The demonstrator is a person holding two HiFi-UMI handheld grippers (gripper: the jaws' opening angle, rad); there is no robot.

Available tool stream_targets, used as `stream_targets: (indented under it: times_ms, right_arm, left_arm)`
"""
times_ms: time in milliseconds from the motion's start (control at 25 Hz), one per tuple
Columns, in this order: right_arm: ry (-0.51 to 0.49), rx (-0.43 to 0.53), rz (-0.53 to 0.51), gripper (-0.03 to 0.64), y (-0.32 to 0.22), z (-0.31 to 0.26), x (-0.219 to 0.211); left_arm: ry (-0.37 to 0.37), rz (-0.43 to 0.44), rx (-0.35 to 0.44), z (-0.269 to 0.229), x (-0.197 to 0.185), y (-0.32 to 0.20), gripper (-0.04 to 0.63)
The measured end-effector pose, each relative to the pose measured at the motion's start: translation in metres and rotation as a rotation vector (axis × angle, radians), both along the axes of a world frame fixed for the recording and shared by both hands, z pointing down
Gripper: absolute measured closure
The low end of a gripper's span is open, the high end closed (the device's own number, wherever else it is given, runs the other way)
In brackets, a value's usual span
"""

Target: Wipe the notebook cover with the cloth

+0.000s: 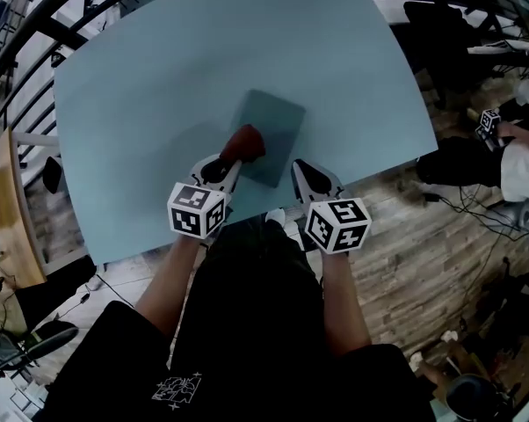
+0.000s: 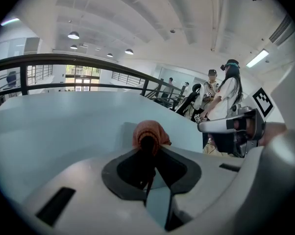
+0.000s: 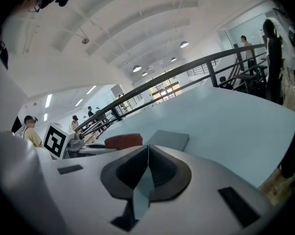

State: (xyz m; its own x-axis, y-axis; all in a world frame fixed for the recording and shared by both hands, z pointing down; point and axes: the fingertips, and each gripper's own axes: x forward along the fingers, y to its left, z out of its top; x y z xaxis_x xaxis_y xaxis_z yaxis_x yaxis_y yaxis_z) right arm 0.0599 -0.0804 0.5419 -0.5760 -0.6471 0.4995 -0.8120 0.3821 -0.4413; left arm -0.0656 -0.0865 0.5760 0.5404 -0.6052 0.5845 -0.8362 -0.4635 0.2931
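Notebook [image 1: 275, 128]: grey, flat on tabletop [image 1: 141, 86], near front edge. Cloth [image 1: 245, 141]: rust-red, on cover's near corner, clenched in left hand-held gripper [image 1: 224, 167]. Right hand-held gripper [image 1: 309, 179]: closed, empty, beside notebook. Advised: press cloth flat, sweep across cover evenly.

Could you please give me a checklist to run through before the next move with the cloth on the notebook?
1. Cloth gripped by the left gripper: ok, jaws closed on it.
2. Cloth over the notebook: ok, at its near-left edge.
3. Cloth pressing on the cover: cannot tell.
4. Right gripper free: ok, jaws together, nothing between them.
5. Right gripper steadying the notebook: cannot tell; it sits by the near-right corner.
6. Notebook lying flat on the table: ok.
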Motion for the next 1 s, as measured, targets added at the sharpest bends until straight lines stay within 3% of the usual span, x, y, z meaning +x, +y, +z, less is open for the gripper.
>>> stream_targets:
  times_ms: [280, 560, 1000]
  right_arm:
    - [0.011, -0.013, 0.04, 0.609, 0.021, 0.012, 0.025]
    - [0.019, -0.024, 0.042, 0.609, 0.044, 0.021, 0.038]
    - [0.018, -0.038, 0.014, 0.609, 0.051, 0.032, 0.036]
  left_arm:
    - [0.035, 0.095, -0.016, 0.014, 0.052, 0.023, 0.525]
    - [0.05, 0.135, -0.02, 0.022, 0.079, 0.045, 0.525]
    - [0.014, 0.092, -0.043, 0.039, 0.06, 0.052, 0.525]
